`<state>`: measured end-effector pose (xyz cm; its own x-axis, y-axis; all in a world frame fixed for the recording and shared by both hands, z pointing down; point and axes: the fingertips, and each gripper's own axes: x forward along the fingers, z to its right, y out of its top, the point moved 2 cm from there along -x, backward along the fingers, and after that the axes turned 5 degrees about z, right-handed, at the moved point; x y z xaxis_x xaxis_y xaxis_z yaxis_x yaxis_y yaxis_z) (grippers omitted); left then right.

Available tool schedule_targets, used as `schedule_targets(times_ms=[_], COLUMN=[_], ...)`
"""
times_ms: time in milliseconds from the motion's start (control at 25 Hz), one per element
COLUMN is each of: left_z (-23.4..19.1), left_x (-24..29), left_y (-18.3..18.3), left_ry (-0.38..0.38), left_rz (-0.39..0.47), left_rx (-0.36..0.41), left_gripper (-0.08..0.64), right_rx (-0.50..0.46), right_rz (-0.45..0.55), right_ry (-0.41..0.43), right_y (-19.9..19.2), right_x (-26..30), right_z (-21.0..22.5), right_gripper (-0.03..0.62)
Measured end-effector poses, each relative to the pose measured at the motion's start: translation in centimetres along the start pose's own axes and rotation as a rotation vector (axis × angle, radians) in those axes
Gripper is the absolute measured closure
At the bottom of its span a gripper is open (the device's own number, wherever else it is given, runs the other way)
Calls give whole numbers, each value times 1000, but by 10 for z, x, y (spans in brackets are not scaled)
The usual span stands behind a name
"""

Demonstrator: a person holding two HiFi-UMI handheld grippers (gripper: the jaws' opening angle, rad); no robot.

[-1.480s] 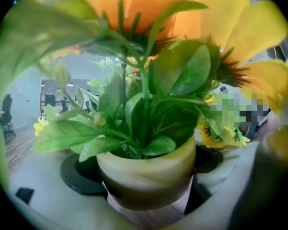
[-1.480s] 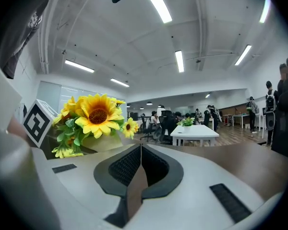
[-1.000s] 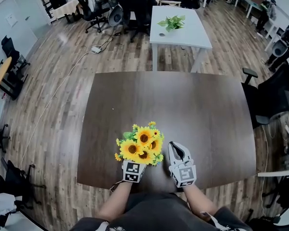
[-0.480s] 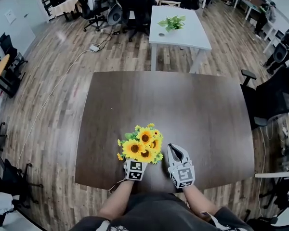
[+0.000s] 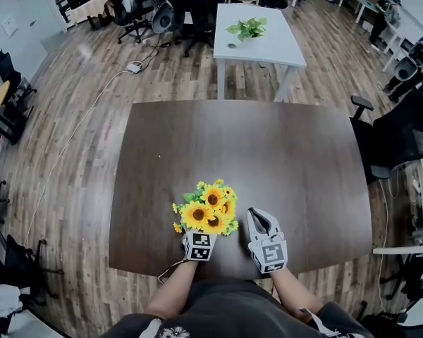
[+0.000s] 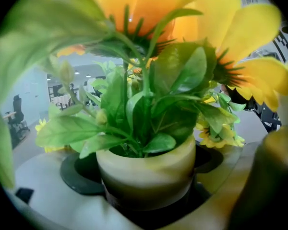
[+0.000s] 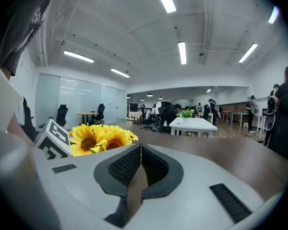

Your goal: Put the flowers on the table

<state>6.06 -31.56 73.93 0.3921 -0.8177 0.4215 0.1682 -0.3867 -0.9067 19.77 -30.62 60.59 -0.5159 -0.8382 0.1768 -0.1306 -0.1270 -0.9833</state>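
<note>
1. My left gripper is clamped on the pot of the flowers.
2. My right gripper has its jaws together, empty.
3. Over 1 s the flowers barely shifted, staying near the table's front edge; I judge release is pending.

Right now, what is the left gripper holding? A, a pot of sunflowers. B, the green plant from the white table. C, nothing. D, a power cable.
A: in the left gripper view the pale pot sits clamped between the jaws, and the head view shows the sunflowers rising just ahead of the left gripper.
</note>
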Motion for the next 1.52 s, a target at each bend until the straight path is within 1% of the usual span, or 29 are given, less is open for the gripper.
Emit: schedule_targets(times_ms=[80, 240, 440, 680, 840, 960, 1120, 1360, 1520], left_z=[0, -1, -4, -2, 1, 4, 5, 6, 2], left_x=[2, 4, 10, 9, 1, -9, -28, -60, -80], left_y=[1, 1, -20, -19, -7, -9, -20, 4, 17], left_ry=[6, 13, 32, 12, -8, -22, -33, -33, -13], left_rz=[3, -8, -45, -46, -45, -59, -63, 16, 61], left_rx=[0, 14, 21, 20, 19, 23, 31, 64, 74], left_gripper=[20, 20, 20, 20, 20, 20, 20, 22, 66], right_rx=[0, -39, -30, -29, -33, -25, -21, -22, -24], right_rz=[-3, -4, -5, 11, 15, -4, 3, 21, 51], right_ry=[-9, -9, -4, -13, -9, -6, -3, 1, -7], right_y=[1, 0, 1, 4, 7, 6, 5, 7, 11], right_x=[-2, -2, 2, 0, 0, -2, -4, -10, -16], right_z=[4, 4, 3, 6, 2, -1, -6, -10, -12], right_gripper=[568, 568, 568, 568, 568, 568, 568, 568, 568])
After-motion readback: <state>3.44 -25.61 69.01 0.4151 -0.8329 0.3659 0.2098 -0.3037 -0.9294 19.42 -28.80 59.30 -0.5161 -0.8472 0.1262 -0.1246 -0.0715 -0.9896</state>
